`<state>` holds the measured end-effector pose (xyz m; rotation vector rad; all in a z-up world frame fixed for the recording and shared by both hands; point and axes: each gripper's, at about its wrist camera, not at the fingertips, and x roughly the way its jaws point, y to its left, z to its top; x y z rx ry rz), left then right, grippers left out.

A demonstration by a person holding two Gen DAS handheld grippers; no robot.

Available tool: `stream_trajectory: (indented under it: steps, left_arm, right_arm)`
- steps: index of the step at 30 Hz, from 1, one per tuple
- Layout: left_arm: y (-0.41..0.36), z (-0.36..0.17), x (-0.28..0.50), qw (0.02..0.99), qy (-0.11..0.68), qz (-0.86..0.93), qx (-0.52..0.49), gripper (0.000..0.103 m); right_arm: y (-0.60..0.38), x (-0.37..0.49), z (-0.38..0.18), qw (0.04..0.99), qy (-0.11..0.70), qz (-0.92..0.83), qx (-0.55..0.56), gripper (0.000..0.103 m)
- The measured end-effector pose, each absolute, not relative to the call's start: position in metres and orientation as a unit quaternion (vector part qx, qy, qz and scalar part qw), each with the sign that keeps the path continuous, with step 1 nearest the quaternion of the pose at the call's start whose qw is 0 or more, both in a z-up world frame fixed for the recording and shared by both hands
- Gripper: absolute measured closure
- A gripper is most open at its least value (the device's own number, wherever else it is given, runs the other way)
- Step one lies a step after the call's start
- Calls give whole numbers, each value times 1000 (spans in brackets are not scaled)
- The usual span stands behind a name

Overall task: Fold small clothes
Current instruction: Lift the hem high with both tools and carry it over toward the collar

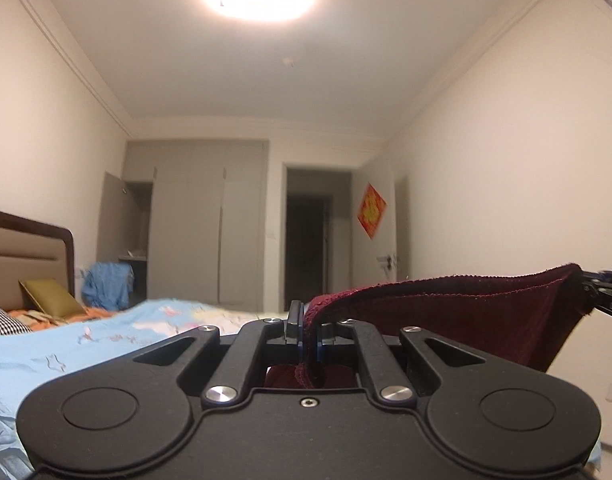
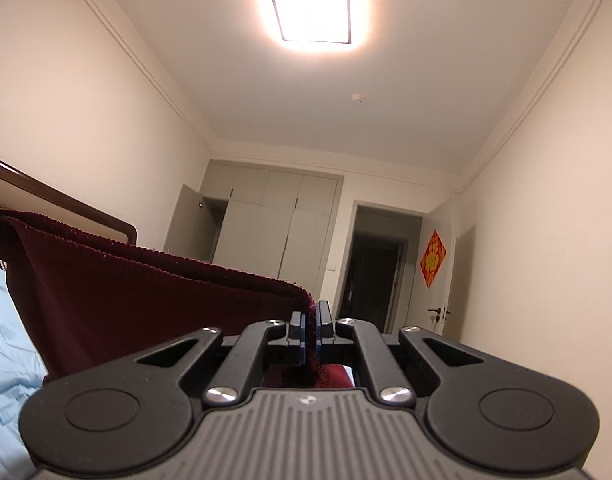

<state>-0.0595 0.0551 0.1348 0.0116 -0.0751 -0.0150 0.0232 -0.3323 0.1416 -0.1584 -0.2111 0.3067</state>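
Maroon knit fills the gap in both my tongs: the left tongs (image 1: 306, 330) are clenched on one top corner of the garment (image 1: 466, 312), and the right tongs (image 2: 311, 326) are clenched on the other. The garment's upper hem runs taut between them, held up in the air, with the rest hanging below, out of sight. Beneath and beyond lies the bed (image 1: 86, 344) with its pale blue sheet. I judge this the lift-and-spread step, before any fold. Next I should lower it flat onto the bed, keeping both corners level and the hem stretched.
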Motion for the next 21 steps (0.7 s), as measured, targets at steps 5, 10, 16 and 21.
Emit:
stream_trajectory:
  steps: [5, 10, 16, 21]
  left_arm:
    - [58, 132, -48, 1000, 11, 6, 6, 98]
    - [64, 132, -22, 998, 53, 18, 14, 98]
    - [75, 135, 38, 991, 119, 57, 26, 97]
    - [106, 131, 104, 979, 193, 65, -3, 97]
  right_arm:
    - [-332, 43, 138, 981, -74, 155, -91, 98]
    - [-321, 68, 135, 982, -48, 152, -105, 98]
    - [-299, 125, 135, 979, -8, 163, -121, 98]
    - [-275, 184, 125, 975, 27, 172, -139, 98]
